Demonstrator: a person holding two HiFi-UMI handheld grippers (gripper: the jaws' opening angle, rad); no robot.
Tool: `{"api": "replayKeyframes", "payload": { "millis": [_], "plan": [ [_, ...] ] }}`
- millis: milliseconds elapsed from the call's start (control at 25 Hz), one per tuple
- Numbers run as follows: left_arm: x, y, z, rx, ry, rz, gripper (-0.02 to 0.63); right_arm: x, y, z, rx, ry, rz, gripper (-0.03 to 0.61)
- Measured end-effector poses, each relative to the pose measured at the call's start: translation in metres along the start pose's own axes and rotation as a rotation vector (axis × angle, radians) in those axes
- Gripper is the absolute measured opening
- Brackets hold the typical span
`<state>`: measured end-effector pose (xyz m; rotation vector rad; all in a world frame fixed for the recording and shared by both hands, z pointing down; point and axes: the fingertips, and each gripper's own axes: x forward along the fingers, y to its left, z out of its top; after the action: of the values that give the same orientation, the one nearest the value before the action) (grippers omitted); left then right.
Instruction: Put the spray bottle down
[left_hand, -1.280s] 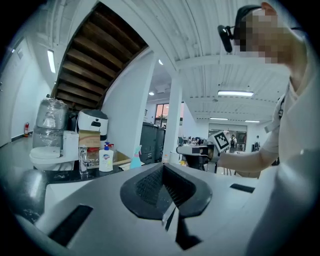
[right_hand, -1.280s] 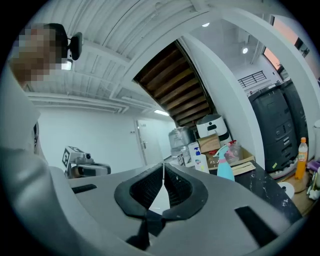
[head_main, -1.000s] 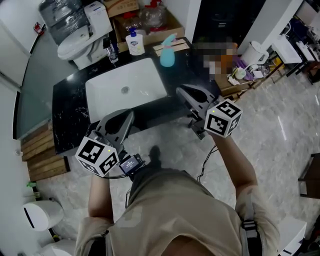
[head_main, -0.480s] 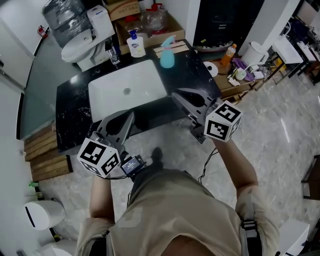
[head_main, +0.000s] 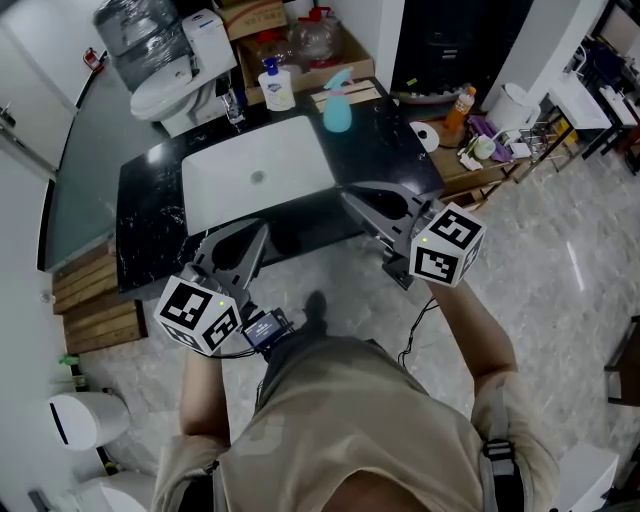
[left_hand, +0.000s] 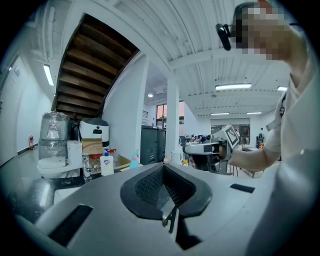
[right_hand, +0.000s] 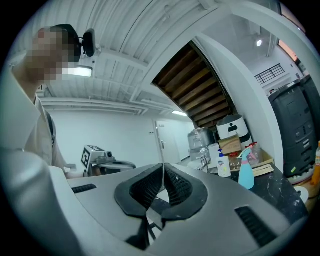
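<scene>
Spray bottle back on the desk: the teal spray bottle stands upright on the black desk, at its far edge just behind the rear right corner of the white sink, well apart from both grippers. A white pump bottle with a blue label stands farther left along the same edge; its print is too small to read. The only other markings are the black-and-white square patterns on the gripper cubes.

The left gripper and the right gripper hover over the near edge of the desk, both with jaws closed and nothing between them, as each gripper view shows. Against the picture of a second ago, the spray bottle has kept its place, while the right gripper has edged back and a little toward the sink.

Behind the desk an open cardboard box holds clear bottles with red caps. The sink is empty of objects. A toilet stands at the desk's far left.
</scene>
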<state>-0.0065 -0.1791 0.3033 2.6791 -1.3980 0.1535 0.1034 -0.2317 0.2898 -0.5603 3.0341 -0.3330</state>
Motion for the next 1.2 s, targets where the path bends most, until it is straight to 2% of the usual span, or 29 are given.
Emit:
{"api": "replayKeyframes", "payload": {
  "millis": [240, 680, 920, 1200],
  "plan": [
    [-0.012, -0.01, -0.008, -0.014, 0.02, 0.025, 0.009, -0.003, 0.01, -0.012, 0.014, 0.031, 0.012, 0.023],
    [-0.044, 0.001, -0.02, -0.053, 0.057, 0.133, 0.009, 0.025, 0.037, -0.036, 0.039, 0.082, 0.133, 0.023],
    [-0.05, 0.01, -0.029, -0.042, 0.092, 0.17, 0.009, 0.037, 0.031, -0.046, 0.067, 0.097, 0.142, 0.023],
    [-0.048, 0.024, -0.029, -0.054, 0.091, 0.166, 0.009, 0.043, 0.032, -0.053, 0.061, 0.123, 0.145, 0.023]
  ]
}}
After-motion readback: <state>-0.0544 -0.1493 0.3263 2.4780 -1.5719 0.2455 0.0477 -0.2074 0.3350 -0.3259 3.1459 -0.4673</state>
